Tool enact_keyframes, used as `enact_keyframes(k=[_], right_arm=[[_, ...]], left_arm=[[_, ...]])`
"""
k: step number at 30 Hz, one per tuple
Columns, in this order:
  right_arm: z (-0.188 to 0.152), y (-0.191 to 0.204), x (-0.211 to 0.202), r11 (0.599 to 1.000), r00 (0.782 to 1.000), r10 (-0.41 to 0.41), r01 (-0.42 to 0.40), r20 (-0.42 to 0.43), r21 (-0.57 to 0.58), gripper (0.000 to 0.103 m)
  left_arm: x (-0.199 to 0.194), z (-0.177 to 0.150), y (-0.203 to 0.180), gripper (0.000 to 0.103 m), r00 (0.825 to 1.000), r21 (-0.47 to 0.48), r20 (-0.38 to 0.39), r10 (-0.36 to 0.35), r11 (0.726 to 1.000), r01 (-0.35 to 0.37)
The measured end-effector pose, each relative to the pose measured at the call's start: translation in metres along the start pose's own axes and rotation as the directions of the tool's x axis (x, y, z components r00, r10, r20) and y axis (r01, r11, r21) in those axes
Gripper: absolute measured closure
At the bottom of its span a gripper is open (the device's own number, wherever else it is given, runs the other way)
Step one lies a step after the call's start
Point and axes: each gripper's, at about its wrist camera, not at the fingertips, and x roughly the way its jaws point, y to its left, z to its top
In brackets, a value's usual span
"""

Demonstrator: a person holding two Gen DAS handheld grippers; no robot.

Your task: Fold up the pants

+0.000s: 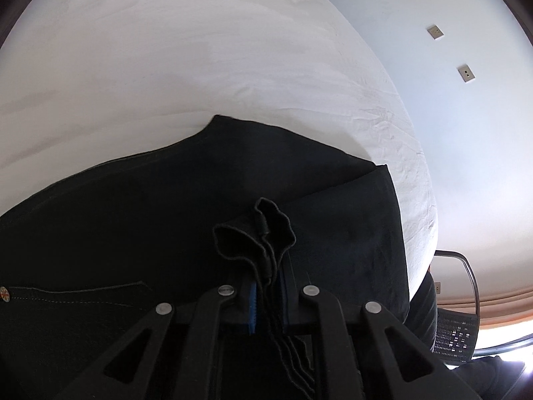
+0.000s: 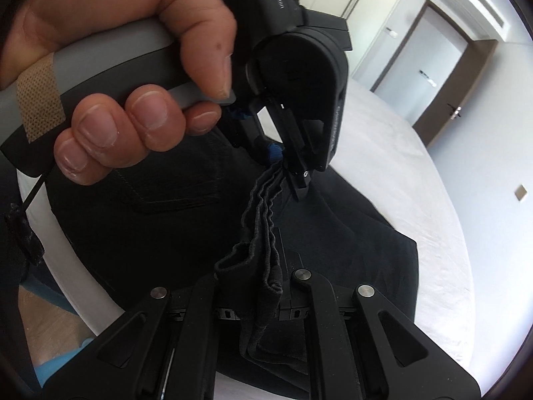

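Black pants [image 1: 140, 220] lie spread on a white bed [image 1: 166, 66]. My left gripper [image 1: 266, 303] is shut on a bunched stack of black hem layers [image 1: 263, 230], held above the spread fabric. In the right wrist view my right gripper [image 2: 266, 303] is shut on the same bunched hem strip [image 2: 263, 233]. The left gripper [image 2: 286, 163] shows there, clamping the strip's far end, held by a hand [image 2: 126, 76]. A back pocket [image 2: 173, 183] of the pants lies below.
The bed's right edge [image 1: 423, 200] drops to a pale wall with two switch plates [image 1: 435, 32]. A mesh chair [image 1: 456, 326] stands at the lower right. Doors [image 2: 433, 63] and white bed surface [image 2: 399, 166] show in the right wrist view.
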Motion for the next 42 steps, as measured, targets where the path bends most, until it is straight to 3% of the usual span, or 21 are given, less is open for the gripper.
enact_keyframes(k=[11, 12, 15, 16, 17, 19, 20, 21, 23, 25, 26, 27, 28, 30, 31, 33, 34, 37, 38, 41, 42], right_arm=[[-0.023, 0.006, 0.034, 0.997, 0.994, 0.071, -0.072, -0.085, -0.015, 0.093], [-0.025, 0.005, 0.032, 0.997, 0.994, 0.072, -0.073, -0.085, -0.012, 0.092], [-0.034, 0.001, 0.031, 0.994, 0.989, 0.110, -0.111, -0.101, 0.004, 0.088], [-0.035, -0.002, 0.025, 0.989, 0.984, 0.147, -0.145, -0.102, 0.028, 0.082], [-0.036, -0.008, 0.020, 0.981, 0.978, 0.187, -0.182, -0.094, 0.060, 0.076], [-0.043, -0.024, 0.002, 0.954, 0.959, 0.278, -0.268, -0.061, 0.138, 0.042], [-0.046, -0.033, -0.007, 0.940, 0.952, 0.305, -0.295, -0.034, 0.172, 0.040], [-0.050, -0.046, -0.018, 0.919, 0.939, 0.343, -0.335, -0.002, 0.209, 0.040], [-0.061, -0.079, -0.031, 0.840, 0.890, 0.454, -0.444, 0.045, 0.311, 0.040], [-0.068, -0.122, -0.039, 0.735, 0.842, 0.532, -0.510, 0.087, 0.446, 0.043], [-0.079, -0.148, -0.036, 0.673, 0.818, 0.564, -0.533, 0.111, 0.513, 0.048], [-0.084, -0.163, -0.035, 0.629, 0.801, 0.585, -0.549, 0.131, 0.550, 0.061], [-0.097, -0.192, -0.027, 0.574, 0.789, 0.594, -0.553, 0.157, 0.603, 0.071], [-0.110, -0.231, -0.014, 0.517, 0.783, 0.594, -0.550, 0.188, 0.656, 0.071], [-0.119, -0.251, -0.002, 0.455, 0.753, 0.621, -0.573, 0.218, 0.682, 0.072], [-0.127, -0.280, 0.022, 0.404, 0.737, 0.636, -0.570, 0.228, 0.715, 0.074], [-0.115, -0.290, 0.041, 0.377, 0.714, 0.660, -0.583, 0.233, 0.720, 0.074], [-0.107, -0.319, 0.107, 0.297, 0.674, 0.691, -0.593, 0.260, 0.749, 0.074], [-0.108, -0.324, 0.130, 0.262, 0.655, 0.704, -0.598, 0.274, 0.758, 0.074], [-0.117, -0.347, 0.188, 0.197, 0.649, 0.704, -0.568, 0.288, 0.799, 0.074], [-0.122, -0.347, 0.203, 0.165, 0.629, 0.723, -0.558, 0.285, 0.814, 0.074]], left_arm=[[0.001, -0.004, 0.029, 0.086, 1.000, -0.031, 0.017, 0.013, 0.999, -0.012], [-0.002, -0.004, 0.030, 0.084, 0.999, -0.031, 0.029, 0.020, 0.999, -0.019], [-0.017, -0.009, 0.024, 0.052, 0.988, -0.019, 0.098, 0.123, 0.992, -0.122], [-0.025, -0.009, 0.023, 0.043, 0.978, -0.019, 0.130, 0.166, 0.986, -0.165], [-0.032, -0.010, 0.020, 0.042, 0.970, -0.014, 0.157, 0.187, 0.982, -0.187], [-0.043, -0.013, 0.015, 0.042, 0.956, -0.016, 0.196, 0.217, 0.976, -0.219], [-0.047, -0.014, 0.012, 0.042, 0.949, -0.017, 0.212, 0.233, 0.972, -0.234], [-0.052, -0.017, 0.007, 0.042, 0.939, -0.012, 0.235, 0.250, 0.967, -0.254], [-0.058, -0.029, -0.008, 0.042, 0.922, 0.018, 0.279, 0.268, 0.959, -0.284], [-0.051, -0.045, -0.027, 0.042, 0.913, 0.066, 0.291, 0.284, 0.946, -0.316], [-0.045, -0.052, -0.034, 0.042, 0.910, 0.083, 0.291, 0.294, 0.940, -0.331], [-0.040, -0.061, -0.035, 0.042, 0.908, 0.100, 0.285, 0.306, 0.933, -0.346], [-0.031, -0.070, -0.040, 0.043, 0.911, 0.118, 0.269, 0.313, 0.928, -0.353], [-0.011, -0.087, -0.042, 0.043, 0.912, 0.151, 0.228, 0.340, 0.913, -0.378], [-0.003, -0.094, -0.041, 0.043, 0.900, 0.166, 0.222, 0.374, 0.896, -0.413], [0.004, -0.105, -0.046, 0.040, 0.870, 0.202, 0.267, 0.415, 0.858, -0.472], [0.006, -0.108, -0.046, 0.039, 0.864, 0.201, 0.275, 0.422, 0.853, -0.481], [0.003, -0.106, -0.038, 0.039, 0.880, 0.154, 0.259, 0.398, 0.883, -0.444], [0.004, -0.105, -0.038, 0.038, 0.880, 0.167, 0.257, 0.400, 0.878, -0.448], [0.007, -0.106, -0.038, 0.037, 0.877, 0.194, 0.256, 0.406, 0.868, -0.458], [0.007, -0.105, -0.037, 0.037, 0.880, 0.193, 0.254, 0.401, 0.871, -0.452]])
